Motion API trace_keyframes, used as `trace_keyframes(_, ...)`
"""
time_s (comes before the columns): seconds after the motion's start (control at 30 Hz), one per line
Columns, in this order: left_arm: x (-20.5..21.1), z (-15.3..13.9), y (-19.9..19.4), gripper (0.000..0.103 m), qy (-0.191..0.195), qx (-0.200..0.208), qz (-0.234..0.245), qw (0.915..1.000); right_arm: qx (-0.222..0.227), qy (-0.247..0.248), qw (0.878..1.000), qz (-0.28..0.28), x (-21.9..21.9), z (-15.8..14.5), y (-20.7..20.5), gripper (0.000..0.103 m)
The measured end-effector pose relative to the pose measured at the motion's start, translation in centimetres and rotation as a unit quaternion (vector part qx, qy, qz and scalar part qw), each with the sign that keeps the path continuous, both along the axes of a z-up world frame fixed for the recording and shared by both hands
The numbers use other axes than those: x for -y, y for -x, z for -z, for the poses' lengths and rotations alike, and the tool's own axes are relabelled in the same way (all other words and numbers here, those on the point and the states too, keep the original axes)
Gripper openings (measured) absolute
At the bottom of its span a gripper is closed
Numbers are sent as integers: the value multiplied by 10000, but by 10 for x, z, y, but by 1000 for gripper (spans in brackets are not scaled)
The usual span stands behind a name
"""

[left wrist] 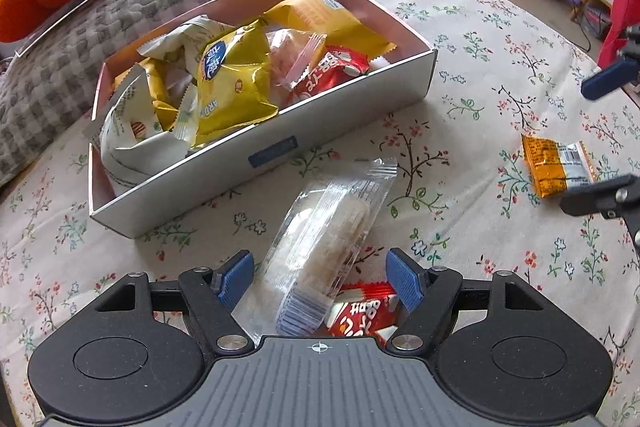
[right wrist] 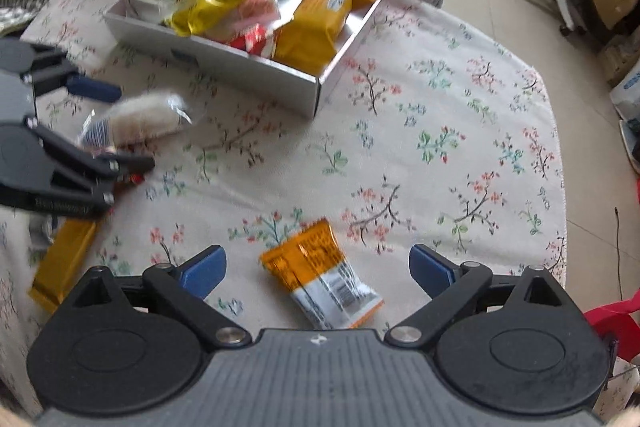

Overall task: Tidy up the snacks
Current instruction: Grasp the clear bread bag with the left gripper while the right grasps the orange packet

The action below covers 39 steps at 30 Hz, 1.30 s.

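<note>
Left wrist view: on the left an open white cardboard box (left wrist: 224, 167) holds crinkled foil packets, yellow, red and pale, heaped together. Just in front of it the left gripper (left wrist: 320, 277) stands spread, its ribbed blue pads on either side of a clear plastic-wrapped rice cake (left wrist: 324, 227) but not pressing it; a glossy red packet (left wrist: 362, 315) lies under the cake's near end. Farther right an orange snack packet (left wrist: 554, 163) lies flat on the flowered tablecloth (left wrist: 480, 87). Right wrist view: a flat gold bar (right wrist: 60, 267) lies at the left edge, then the right gripper (right wrist: 318, 269) hangs wide open over the orange snack packet (right wrist: 320, 275), pads well clear of it on both sides, the cloth soft and lightly wrinkled.
</note>
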<state>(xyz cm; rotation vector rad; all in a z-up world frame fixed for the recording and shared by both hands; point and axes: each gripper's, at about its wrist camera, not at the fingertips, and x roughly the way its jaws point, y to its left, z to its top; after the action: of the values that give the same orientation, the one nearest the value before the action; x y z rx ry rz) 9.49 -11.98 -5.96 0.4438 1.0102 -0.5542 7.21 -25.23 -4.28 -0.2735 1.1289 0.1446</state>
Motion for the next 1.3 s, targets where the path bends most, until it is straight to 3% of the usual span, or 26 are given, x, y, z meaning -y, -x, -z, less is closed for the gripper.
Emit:
trace_keyframes(0.1, 0, 0, -4, 72, 80, -64, -95, 9999, -83, -10, 10000, -13, 6, 3, 3, 95)
trace_keyframes(0.3, 4, -2, -4, 45, 202, -173, -118, 9996, -140, -34, 9999, -44, 14, 6, 6, 93)
trace_keyframes(0.83, 11, -7, 0, 29, 125, -99, -262, 9995, -352, -101, 9992, -144, 34, 30, 5, 83)
trace_keyframes(1.03, 10, -9, -1, 27, 221, -60, -330, 9992, -341, -436, 9983, -197, 35, 31, 1, 77)
trace_keyframes(1.13, 7, -11, -2, 25, 290, -66, -401, 9988, -376, -566, 9976, -139, 37, 29, -3, 67)
trace_keyframes(1.23, 5, -14, -2, 24, 380, -78, -465, 9982, -377, -646, 9970, -172, 31, 23, -5, 37)
trace_keyframes(1.3, 4, -16, -2, 24, 427, -73, -454, 9980, -463, -804, 9956, -138, 29, 20, -7, 36)
